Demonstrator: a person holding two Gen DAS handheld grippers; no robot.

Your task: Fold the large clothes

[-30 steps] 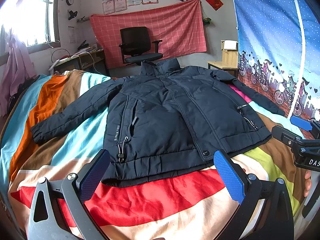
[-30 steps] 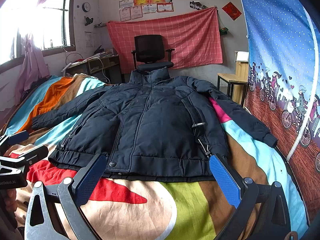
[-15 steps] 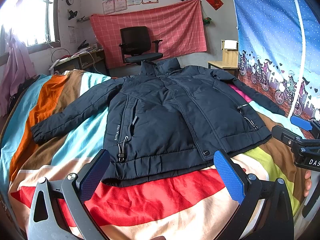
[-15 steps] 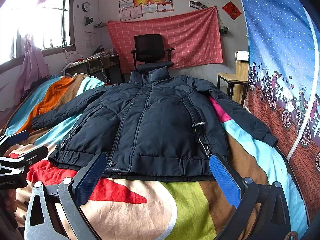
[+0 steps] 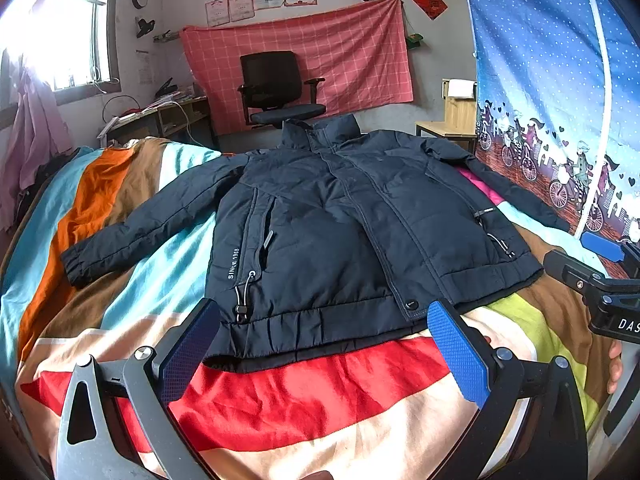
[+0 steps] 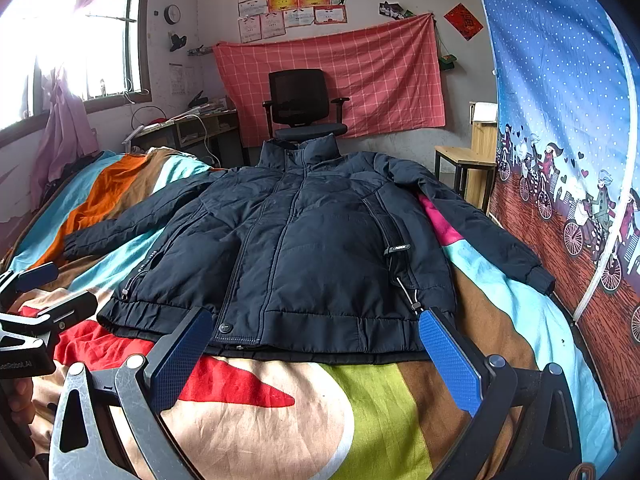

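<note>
A dark navy padded jacket [image 5: 340,232] [image 6: 320,248] lies flat and face up on the striped bedspread [image 5: 300,396], zipped, collar toward the far wall, both sleeves spread out to the sides. My left gripper [image 5: 320,344] hovers open just short of the jacket's hem, toward its left half, with nothing between its blue pads. My right gripper [image 6: 316,344] is open too, just short of the hem's right half, holding nothing. Each gripper shows at the edge of the other's view: the right gripper [image 5: 596,268] and the left gripper [image 6: 44,292].
A black office chair [image 6: 304,108] stands beyond the bed's far end. A desk [image 6: 188,128] sits at the left under the window. A wooden stool [image 6: 464,160] and a blue printed curtain [image 6: 560,128] line the right side. Part of a hand [image 5: 614,364] shows at the right.
</note>
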